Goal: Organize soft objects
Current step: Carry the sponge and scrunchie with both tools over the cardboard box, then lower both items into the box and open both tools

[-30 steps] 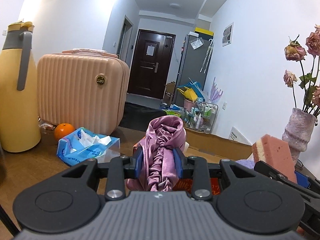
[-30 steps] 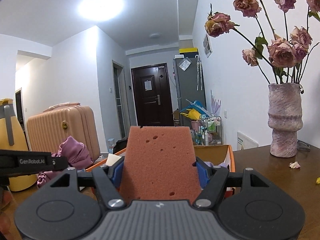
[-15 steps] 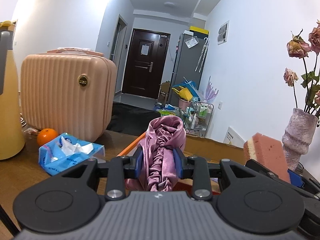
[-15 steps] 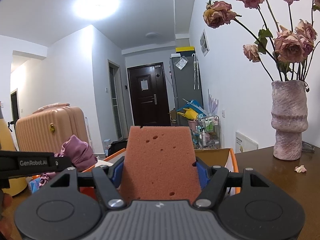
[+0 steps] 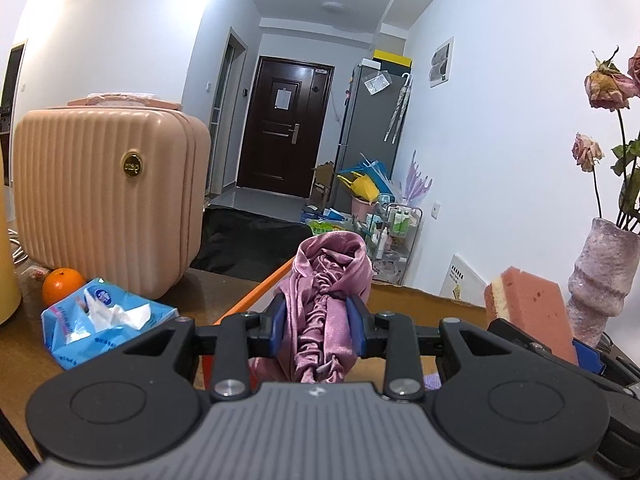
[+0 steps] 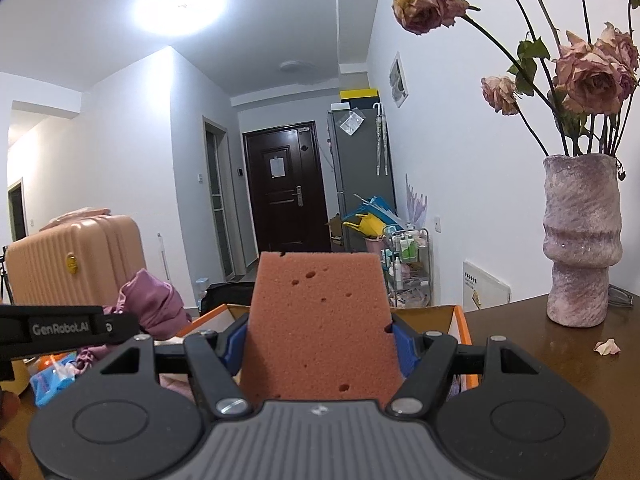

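Fingers of the left gripper point(image 5: 319, 320) clamp one bunched purple cloth point(image 5: 326, 300); right gripper point(image 6: 318, 344) fingers clamp one pink sponge point(image 6: 320, 320). Both items hang above one orange-rimmed box point(image 6: 460, 320) on the table point(image 6: 540, 360).

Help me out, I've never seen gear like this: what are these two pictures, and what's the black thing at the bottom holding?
No robot here: a person carries a two-finger tool in each hand, each with a camera looking along its fingers. One picture is from the left tool, clamped on a bunched purple cloth. The other is from the right tool, clamped on a pink sponge. On the brown table sit a suitcase, an orange, a tissue pack, a vase of dried roses and an open orange-edged box.
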Action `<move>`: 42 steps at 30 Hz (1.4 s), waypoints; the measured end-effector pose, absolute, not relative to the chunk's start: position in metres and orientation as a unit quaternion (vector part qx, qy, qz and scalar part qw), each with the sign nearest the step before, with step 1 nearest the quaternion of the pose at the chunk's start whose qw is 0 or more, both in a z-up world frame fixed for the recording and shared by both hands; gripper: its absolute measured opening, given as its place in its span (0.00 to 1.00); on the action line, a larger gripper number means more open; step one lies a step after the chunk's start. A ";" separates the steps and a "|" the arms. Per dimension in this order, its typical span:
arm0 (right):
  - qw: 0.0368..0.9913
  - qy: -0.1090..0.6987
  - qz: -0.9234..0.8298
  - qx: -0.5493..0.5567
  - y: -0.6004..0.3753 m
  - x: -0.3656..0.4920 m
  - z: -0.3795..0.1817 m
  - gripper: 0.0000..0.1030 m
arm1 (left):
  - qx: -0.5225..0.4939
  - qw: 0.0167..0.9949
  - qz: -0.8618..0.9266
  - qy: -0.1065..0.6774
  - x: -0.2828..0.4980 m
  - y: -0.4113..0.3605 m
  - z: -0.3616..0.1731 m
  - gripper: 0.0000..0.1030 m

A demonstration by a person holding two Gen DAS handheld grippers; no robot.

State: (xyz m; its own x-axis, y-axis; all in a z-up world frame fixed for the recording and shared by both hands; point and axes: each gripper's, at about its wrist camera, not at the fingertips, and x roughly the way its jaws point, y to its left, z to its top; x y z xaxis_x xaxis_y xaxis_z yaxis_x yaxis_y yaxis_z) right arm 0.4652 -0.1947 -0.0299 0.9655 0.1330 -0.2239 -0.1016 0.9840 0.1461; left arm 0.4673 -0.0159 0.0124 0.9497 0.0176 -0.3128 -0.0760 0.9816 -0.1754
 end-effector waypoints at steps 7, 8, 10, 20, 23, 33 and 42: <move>0.989 0.128 0.050 0.061 -0.193 0.483 -0.031 0.66 | -0.085 0.983 0.023 0.160 0.488 -0.022 0.009 0.32; 0.988 0.131 0.049 0.060 -0.192 0.485 -0.032 0.66 | -0.083 0.983 0.023 0.161 0.491 -0.023 0.008 0.32; 0.988 0.137 0.046 0.060 -0.192 0.491 -0.033 0.66 | -0.079 0.983 0.023 0.164 0.497 -0.024 0.006 0.32; 0.985 0.166 0.030 0.041 -0.185 0.514 -0.039 0.67 | -0.060 0.984 0.021 0.164 0.520 -0.032 0.002 0.32; 0.984 0.171 0.028 0.037 -0.182 0.518 -0.040 0.67 | -0.055 0.984 0.022 0.165 0.524 -0.031 0.000 0.33; 0.980 0.190 0.013 0.059 -0.192 0.524 -0.046 0.87 | -0.083 0.983 0.031 0.158 0.525 -0.020 0.003 0.87; 0.980 0.182 0.005 0.080 -0.199 0.521 -0.049 0.98 | -0.084 0.984 0.055 0.144 0.519 -0.016 0.007 1.00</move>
State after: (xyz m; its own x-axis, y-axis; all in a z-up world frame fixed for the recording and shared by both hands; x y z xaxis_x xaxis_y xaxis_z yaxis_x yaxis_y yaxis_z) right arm 0.5207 -0.1992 -0.0488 0.9339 0.0390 -0.3555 0.0189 0.9873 0.1579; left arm 0.5192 -0.0164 0.0075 0.9525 0.0835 -0.2930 -0.1322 0.9797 -0.1505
